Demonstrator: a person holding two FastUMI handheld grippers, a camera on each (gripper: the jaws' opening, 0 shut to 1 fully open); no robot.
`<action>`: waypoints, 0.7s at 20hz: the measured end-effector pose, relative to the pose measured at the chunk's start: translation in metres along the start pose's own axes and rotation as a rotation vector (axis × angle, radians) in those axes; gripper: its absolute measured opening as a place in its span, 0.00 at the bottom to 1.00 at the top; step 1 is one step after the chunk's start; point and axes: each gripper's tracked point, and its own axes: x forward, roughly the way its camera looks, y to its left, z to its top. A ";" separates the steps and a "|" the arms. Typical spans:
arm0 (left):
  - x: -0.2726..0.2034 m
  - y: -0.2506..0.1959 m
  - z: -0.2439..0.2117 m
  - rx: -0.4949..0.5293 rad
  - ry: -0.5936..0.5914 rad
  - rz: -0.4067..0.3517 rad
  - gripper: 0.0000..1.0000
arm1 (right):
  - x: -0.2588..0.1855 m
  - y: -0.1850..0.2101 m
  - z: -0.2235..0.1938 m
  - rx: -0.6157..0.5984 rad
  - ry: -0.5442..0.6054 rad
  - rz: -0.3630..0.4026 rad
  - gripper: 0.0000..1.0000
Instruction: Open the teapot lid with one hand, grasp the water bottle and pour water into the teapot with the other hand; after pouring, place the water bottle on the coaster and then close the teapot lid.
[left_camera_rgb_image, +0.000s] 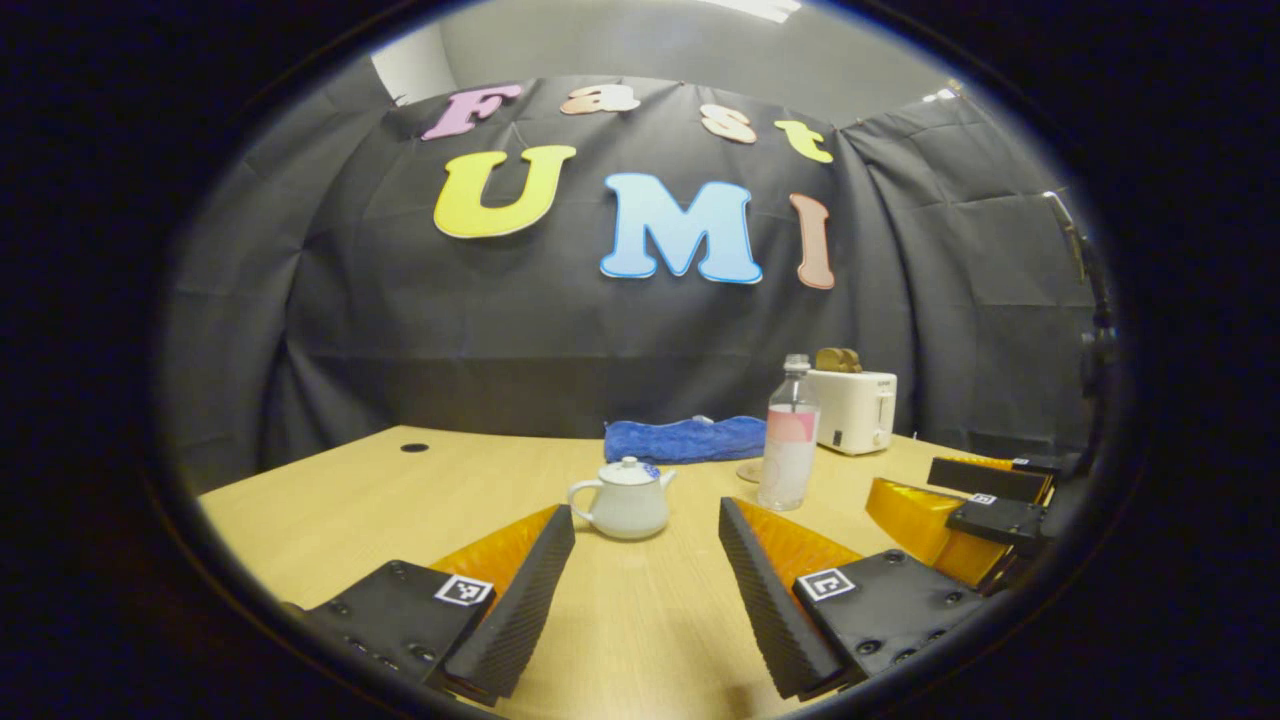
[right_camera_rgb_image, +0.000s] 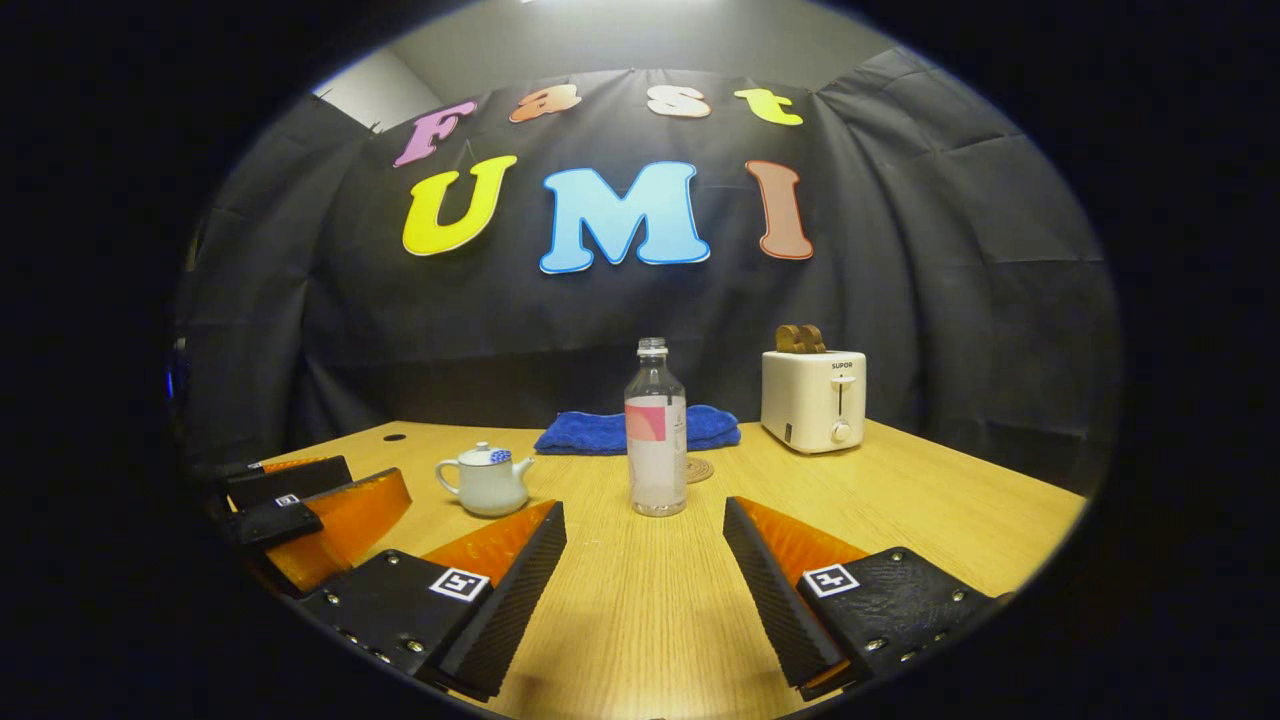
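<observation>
Left gripper view: left gripper (left_camera_rgb_image: 645, 575) is hanging low over the wooden table (left_camera_rgb_image: 330, 520), jaws spread wide, nothing between them, touching nothing. Teapot (left_camera_rgb_image: 625, 500) is sitting on the table just past the fingertips, roughly centred in the gap, lid (left_camera_rgb_image: 628, 470) on, spout pointing left in this view. Water bottle (left_camera_rgb_image: 789, 435) is standing upright to the teapot's right, apart from it, with the coaster (left_camera_rgb_image: 749, 470) peeking out just behind its base. Blue towel (left_camera_rgb_image: 685, 438) is lying behind both, toaster (left_camera_rgb_image: 852, 408) further back right. Right gripper (left_camera_rgb_image: 985, 500) is showing at the right edge, jaw state hard to call from here. Right gripper view: right gripper (right_camera_rgb_image: 645, 575) is also hovering over the table, jaws wide open, empty, no contact. Bottle (right_camera_rgb_image: 656, 432) is standing upright straight ahead of the gap, cap on, clear of the fingertips. Coaster (right_camera_rgb_image: 697, 470) is lying just behind and to the bottle's right. Teapot (right_camera_rgb_image: 486, 480) is sitting off to the left, lid (right_camera_rgb_image: 487, 456) closed, well apart from the bottle. Left gripper (right_camera_rgb_image: 300, 500) is showing at the left edge, near the teapot but not touching it.
</observation>
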 end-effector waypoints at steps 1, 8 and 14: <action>0.006 0.003 0.001 0.005 0.000 -0.004 0.98 | 0.003 0.001 0.003 -0.019 -0.007 0.001 0.98; 0.050 0.018 0.040 0.051 -0.061 -0.035 0.96 | 0.033 0.030 0.033 0.017 -0.035 0.070 0.98; 0.093 0.018 0.058 0.056 -0.083 -0.086 0.96 | 0.071 0.017 0.060 0.000 -0.032 -0.022 0.98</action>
